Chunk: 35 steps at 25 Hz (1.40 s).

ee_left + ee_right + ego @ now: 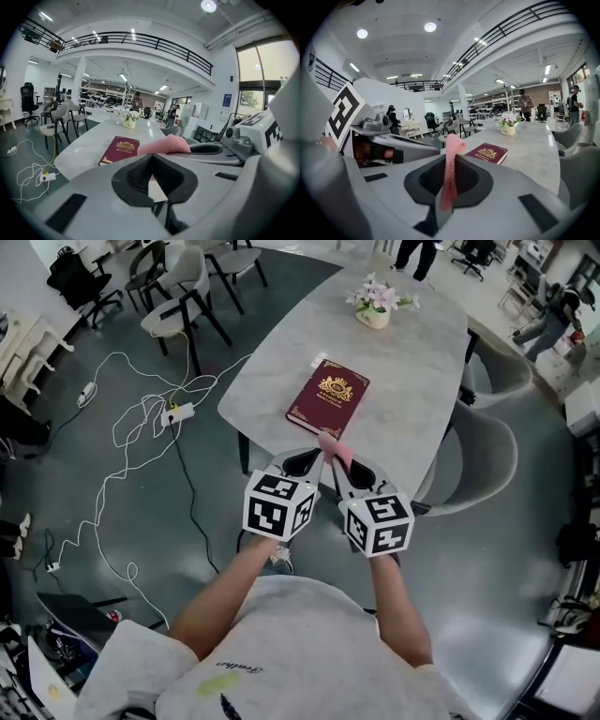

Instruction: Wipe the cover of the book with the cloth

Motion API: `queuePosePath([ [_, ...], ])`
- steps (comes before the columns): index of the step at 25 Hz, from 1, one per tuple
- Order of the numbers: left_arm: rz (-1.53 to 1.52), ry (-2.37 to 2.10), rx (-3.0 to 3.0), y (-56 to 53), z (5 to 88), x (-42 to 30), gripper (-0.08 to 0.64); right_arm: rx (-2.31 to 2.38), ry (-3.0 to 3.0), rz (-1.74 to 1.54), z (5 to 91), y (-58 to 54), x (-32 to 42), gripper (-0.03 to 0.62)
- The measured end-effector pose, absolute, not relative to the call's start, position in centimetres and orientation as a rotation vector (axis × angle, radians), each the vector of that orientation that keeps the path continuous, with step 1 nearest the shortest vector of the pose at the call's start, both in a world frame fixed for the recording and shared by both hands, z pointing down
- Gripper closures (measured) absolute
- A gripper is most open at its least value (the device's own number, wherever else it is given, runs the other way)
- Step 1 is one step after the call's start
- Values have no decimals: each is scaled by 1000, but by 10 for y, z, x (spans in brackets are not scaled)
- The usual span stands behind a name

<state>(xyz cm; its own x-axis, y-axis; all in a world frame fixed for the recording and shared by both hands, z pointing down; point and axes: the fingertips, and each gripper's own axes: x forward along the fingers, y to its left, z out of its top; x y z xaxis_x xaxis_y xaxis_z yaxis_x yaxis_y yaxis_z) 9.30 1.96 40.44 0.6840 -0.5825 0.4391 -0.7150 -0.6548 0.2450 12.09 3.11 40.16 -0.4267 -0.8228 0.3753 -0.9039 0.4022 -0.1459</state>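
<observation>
Short of the book (328, 399), right hand-held gripper (449, 161) pinches cloth (453, 143); left hand-held gripper (151, 157) closed.

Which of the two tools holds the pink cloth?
The right tool: the cloth is pinched between its jaws. The left tool has its jaws together with nothing between them.

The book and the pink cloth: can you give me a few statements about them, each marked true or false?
1. The book lies closed on the table. True.
2. The cloth is spread over the book. False: the right gripper pinches it, short of the book.
3. Flowers stand on the table beyond the book. True.
4. The book's cover is blue. False: it is dark red with gold print.
</observation>
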Motion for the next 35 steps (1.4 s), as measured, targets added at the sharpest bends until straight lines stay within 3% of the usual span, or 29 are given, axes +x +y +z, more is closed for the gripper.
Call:
queuePosePath([
  [15,452,-894,2515,-60,417,42,554,1585,-2314,487,411,-54,74,572],
  [35,467,-947,2433,-119,449,80,554,1505,-2300,477,433,-129,138,572],
])
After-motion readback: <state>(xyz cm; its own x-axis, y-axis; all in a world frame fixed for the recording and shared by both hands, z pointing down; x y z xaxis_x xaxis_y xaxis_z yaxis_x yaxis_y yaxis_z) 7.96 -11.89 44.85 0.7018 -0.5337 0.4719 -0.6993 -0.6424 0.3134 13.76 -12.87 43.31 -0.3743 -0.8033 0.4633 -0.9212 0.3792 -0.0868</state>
